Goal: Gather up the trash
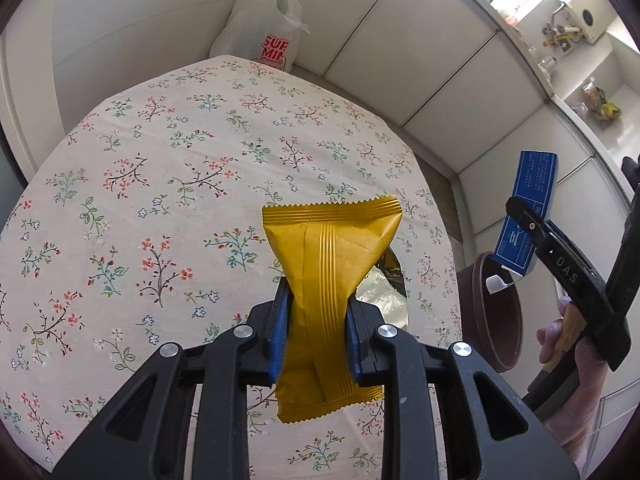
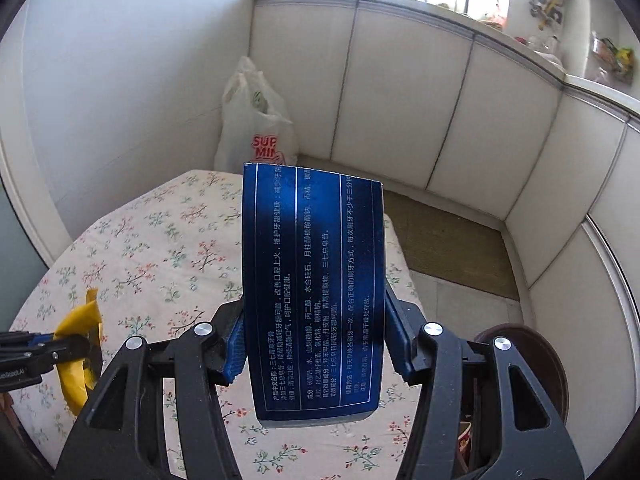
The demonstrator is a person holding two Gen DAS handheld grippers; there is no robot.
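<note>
My left gripper (image 1: 316, 340) is shut on a yellow snack wrapper (image 1: 328, 264) and holds it above the floral tablecloth (image 1: 160, 184); a bit of silver foil (image 1: 384, 296) shows behind it. My right gripper (image 2: 316, 344) is shut on a blue toothpaste box (image 2: 316, 280) with white print, held over the table's right edge. That box (image 1: 528, 208) and the right gripper show at the right of the left wrist view, above a brown bin (image 1: 496, 320). The left gripper with the wrapper (image 2: 78, 344) shows at the left of the right wrist view.
The brown bin (image 2: 532, 368) stands on the floor beside the table's right edge. A white plastic shopping bag (image 1: 264, 24) stands behind the table by the wall. White cabinet fronts (image 2: 400, 100) and a green mat (image 2: 448, 240) lie beyond.
</note>
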